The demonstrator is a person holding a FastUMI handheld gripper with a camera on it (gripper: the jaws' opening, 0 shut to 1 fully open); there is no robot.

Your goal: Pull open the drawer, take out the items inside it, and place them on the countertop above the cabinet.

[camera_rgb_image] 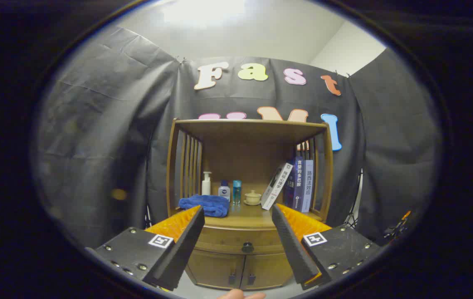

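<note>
Wood cabinet: the cabinet stands straight ahead of you against the booth wall, with a slatted open shelf above its countertop.
Drawer: the drawer sits just under the countertop, flush and closed, its dark round knob showing between your two fingers and beyond them.
Progress: by the look of it nothing is done yet; the drawer is not pulled, and whatever lies inside is hidden from you.
Left to do: reach the knob, pull the drawer out, lift out the items, set them on the countertop.
Countertop load: a folded blue towel, a white pump bottle, two small bottles, a little lidded cup on a saucer and a row of books already stand there; the freest wood seems to be the front strip near the middle.
Gripper: your gripper is held level, aimed at the drawer front, well short of it.
Fingers: spread wide, holding nothing, with the knob framed in the gap.
Hand: a fingertip shows just below the gripper.
</note>
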